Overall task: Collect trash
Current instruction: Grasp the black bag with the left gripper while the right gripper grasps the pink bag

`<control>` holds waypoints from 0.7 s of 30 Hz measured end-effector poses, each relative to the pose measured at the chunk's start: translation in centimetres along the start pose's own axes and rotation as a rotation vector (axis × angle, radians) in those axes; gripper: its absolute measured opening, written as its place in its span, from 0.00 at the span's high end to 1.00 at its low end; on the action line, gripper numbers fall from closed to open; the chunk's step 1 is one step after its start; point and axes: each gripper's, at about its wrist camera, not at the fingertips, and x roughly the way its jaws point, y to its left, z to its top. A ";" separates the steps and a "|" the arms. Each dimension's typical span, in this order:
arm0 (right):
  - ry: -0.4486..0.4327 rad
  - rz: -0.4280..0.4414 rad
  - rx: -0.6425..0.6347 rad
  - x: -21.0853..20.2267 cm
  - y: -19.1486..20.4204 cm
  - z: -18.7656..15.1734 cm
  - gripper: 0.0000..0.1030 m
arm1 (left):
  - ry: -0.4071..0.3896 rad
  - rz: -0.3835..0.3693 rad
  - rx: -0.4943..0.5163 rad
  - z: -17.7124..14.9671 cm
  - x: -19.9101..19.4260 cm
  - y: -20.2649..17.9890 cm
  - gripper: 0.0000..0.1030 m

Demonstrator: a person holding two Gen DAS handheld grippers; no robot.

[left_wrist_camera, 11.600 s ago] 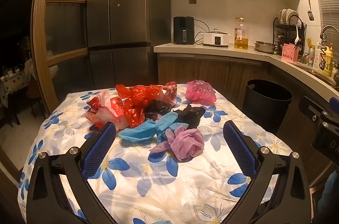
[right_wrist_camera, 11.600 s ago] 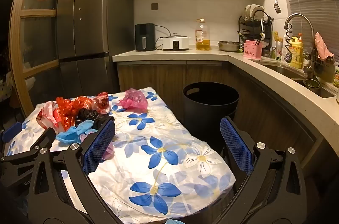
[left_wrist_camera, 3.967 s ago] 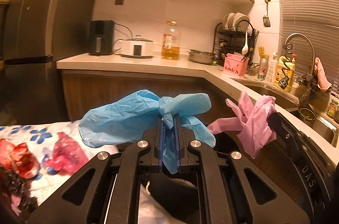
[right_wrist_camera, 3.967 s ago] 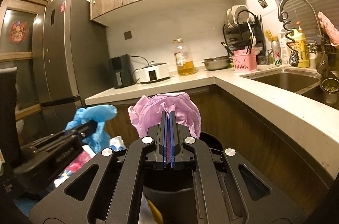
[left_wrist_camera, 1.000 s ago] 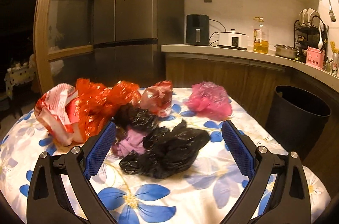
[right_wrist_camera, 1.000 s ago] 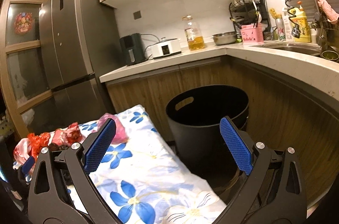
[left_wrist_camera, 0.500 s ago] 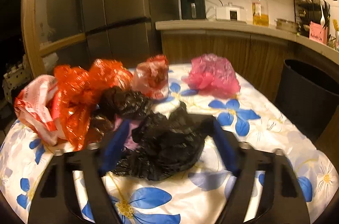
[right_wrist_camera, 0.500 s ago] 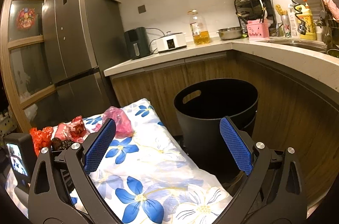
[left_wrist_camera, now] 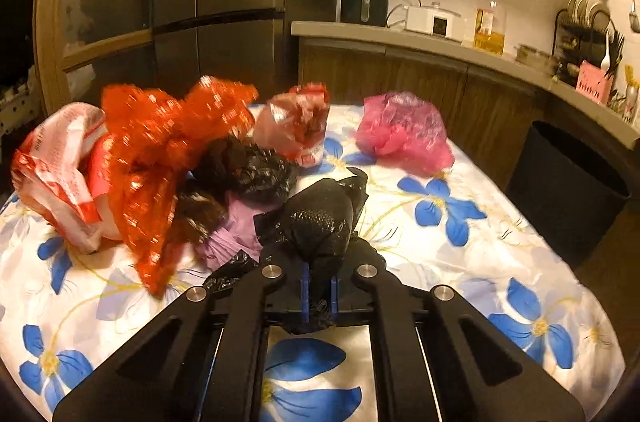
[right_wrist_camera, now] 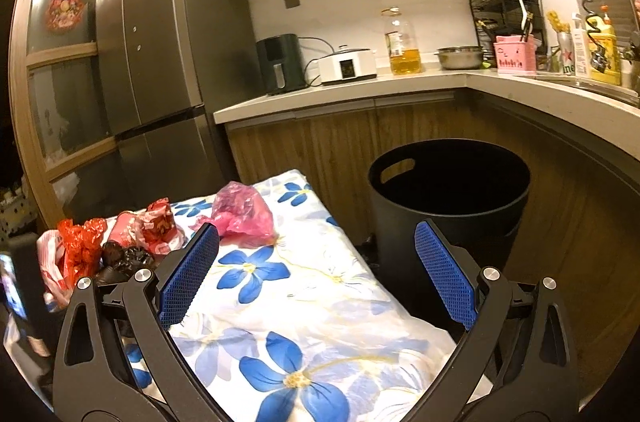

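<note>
Left hand-held gripper (left_wrist_camera: 319, 296) now pinching the black bag (left_wrist_camera: 320, 222)

A second ago I was holding it spread; my right hand-held gripper (right_wrist_camera: 316, 274) is staying spread near the bin (right_wrist_camera: 448, 198).

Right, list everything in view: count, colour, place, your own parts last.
black bag: one, black, clamped in the left gripper above the table
second black bag: one, black, in the heap
orange-red bag: one, crumpled, left of the heap
red-and-white bag: one, far left edge of the table
red-printed clear bag: one, back of the heap
purple bag: one, under the black ones
pink bag: one, alone at the far right of the table
tablecloth: one, white with blue flowers
bin: one, black, on the floor right of the table
left gripper: shut on the black bag
right gripper: open, holding nothing
</note>
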 end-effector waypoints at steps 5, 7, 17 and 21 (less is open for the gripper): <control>0.011 0.019 -0.026 2.0 1.2 0.1 0.06 | -0.045 -0.038 -0.031 1.2 -1.7 0.4 0.94; 0.008 0.034 -0.044 3.1 1.9 0.2 0.06 | -0.061 -0.043 -0.037 1.7 -2.1 0.4 0.94; 0.022 0.070 -0.114 10.7 4.8 1.4 0.10 | -0.056 -0.037 -0.076 3.7 -0.8 0.8 0.94; 0.084 0.080 -0.118 15.0 5.7 1.6 0.14 | -0.061 -0.025 -0.070 4.4 -0.1 0.8 0.94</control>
